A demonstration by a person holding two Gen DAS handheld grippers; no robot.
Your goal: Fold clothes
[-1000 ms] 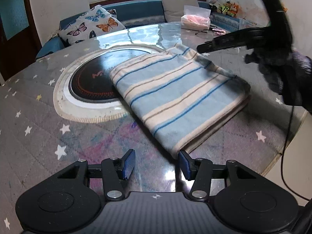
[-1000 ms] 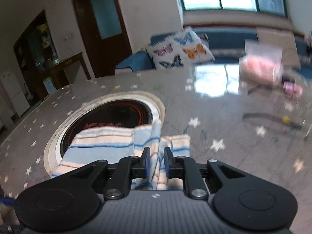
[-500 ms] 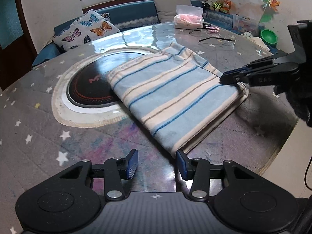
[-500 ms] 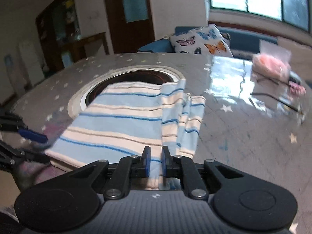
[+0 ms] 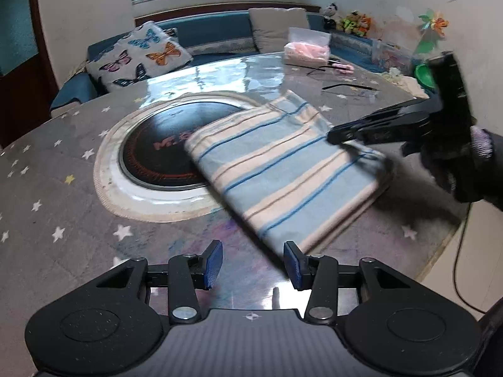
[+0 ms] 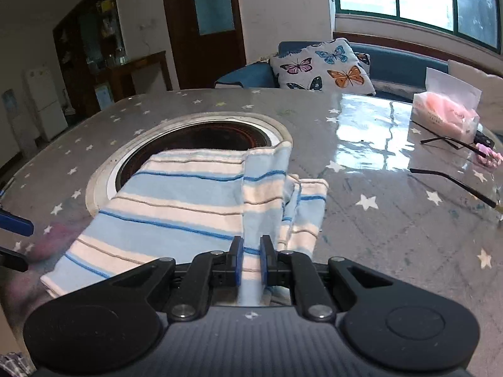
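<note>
- Cloth, folded and striped in blue and cream point(image 5: 283, 169), lies on the round table point(image 5: 63, 213), one end over the dark inset hob point(image 5: 157, 150), the near corner just ahead of the left gripper; a second ago it filled more of the left wrist view, and its right edge was free of the other tool.
- Left gripper point(image 5: 253, 264) stands half open above the tabletop with nothing between its blue pads point(image 5: 213, 262); the gap has narrowed a little since a second ago.
- Right gripper point(image 6: 251, 260) has just been closing and now pinches a raised pleat of the cloth's edge between its nearly shut jaws; in the left wrist view its black fingers lie over the cloth's right side, held by a dark-gloved hand point(image 5: 456, 163).
- Table wears a grey star-printed cover under a glossy clear sheet.
- Behind it runs a blue bench sofa point(image 5: 213, 34) below a window, with a butterfly cushion point(image 5: 138, 56) and a plain one.
- Clear plastic bag point(image 6: 446, 113) at the far right of the table holds something pink.
- Green bowl point(image 5: 424, 73) sits by the right wall; its contents cannot be seen.
</note>
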